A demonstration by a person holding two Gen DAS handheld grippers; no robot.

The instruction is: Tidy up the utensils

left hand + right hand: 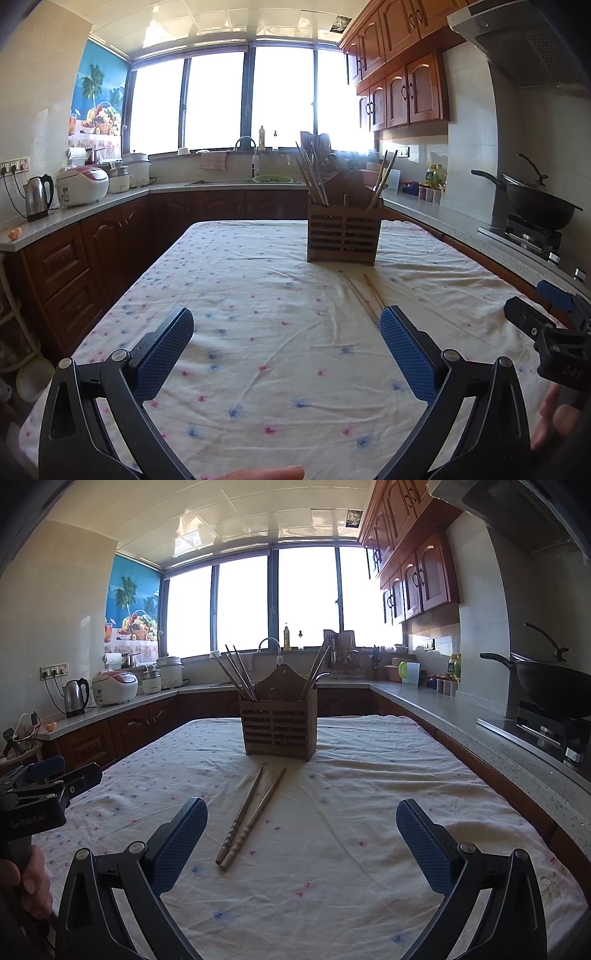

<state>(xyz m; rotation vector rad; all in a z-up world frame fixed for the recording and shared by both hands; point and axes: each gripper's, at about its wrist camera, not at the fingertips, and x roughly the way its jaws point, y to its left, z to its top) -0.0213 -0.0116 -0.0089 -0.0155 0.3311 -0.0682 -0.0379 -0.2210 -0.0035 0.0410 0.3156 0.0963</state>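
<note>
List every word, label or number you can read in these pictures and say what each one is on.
"GenRobot.AI": on the black body of the left tongs, seen from the right wrist view.
"DAS": on the black body of the right tongs, seen from the left wrist view; possibly only part of a longer mark.
Rice cooker: its front label is too small to read.
Bottles by the stove: labels blurred, unreadable.

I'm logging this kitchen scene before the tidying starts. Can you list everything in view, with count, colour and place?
loose chopsticks: two, brown, on the cloth before the holder
utensil holder: one, brown wood, mid-table, chopsticks standing inside
tablecloth: one, cream with flowers, covering the table
kettle: one, steel, left counter
rice cooker: one, white and pink, left counter
wok: one, black, stove at right
left gripper: open, blue pads
right gripper: open, blue pads
</note>
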